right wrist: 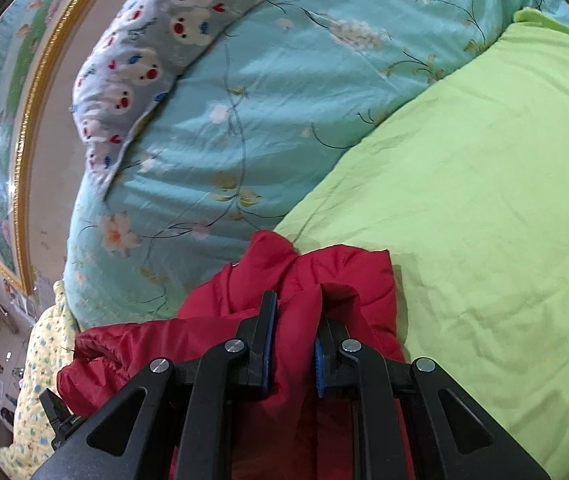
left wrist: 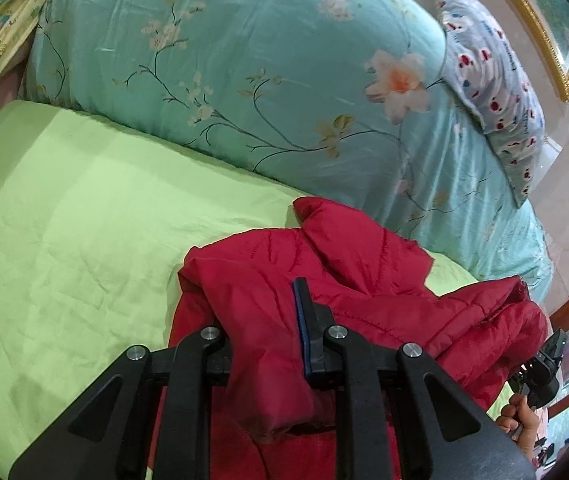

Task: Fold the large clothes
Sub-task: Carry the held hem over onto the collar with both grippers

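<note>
Holding one red jacket between your two grippers, you have it bunched over the green sheet, its far edge lying near the foot of the teal quilt. Your left gripper is clamped on a thick fold of the padded fabric: only one of its two fingers shows, the one with the blue pad, while the other is buried under the red cloth that drapes across it. Your right gripper is clamped the same way, and here both fingers show, each with a blue pad pressed against a ridge of jacket that rises between them. In the left view, the jacket spreads to the right, where its hem hangs in a loose roll beside your right hand; that hand grips its own tool at the picture's edge. In the right view, a second roll of the same jacket trails off to the left, toward the tip of the left tool low in the corner. Counting the bedding, you have one green sheet, one teal quilt with pale flowers, one grey pillow printed with white animals and lying on the quilt, and one yellow printed cloth at the bed's edge. One gold-framed picture hangs on the wall behind the pillow. No part of the jacket lies flat yet; it is all creases and folds.
</note>
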